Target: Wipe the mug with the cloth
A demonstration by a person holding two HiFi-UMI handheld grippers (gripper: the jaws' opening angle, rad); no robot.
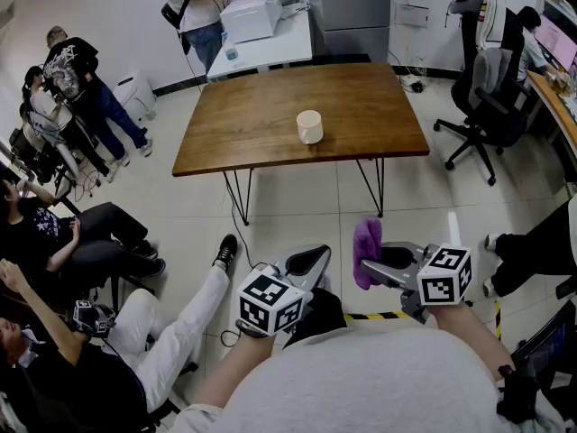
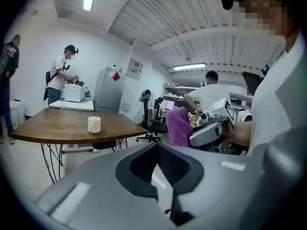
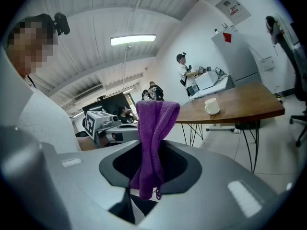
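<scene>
While the left gripper [image 1: 305, 262] hangs with jaws shut and empty, the mug [image 1: 309, 126] stands upright mid-surface [image 1: 234, 124], well apart, straight ahead of it. The right gripper [image 1: 371, 267] has its jaws pinched on the purple cloth [image 1: 366, 246], which stands upright, and is about as far from the mug, slightly to its right.
</scene>
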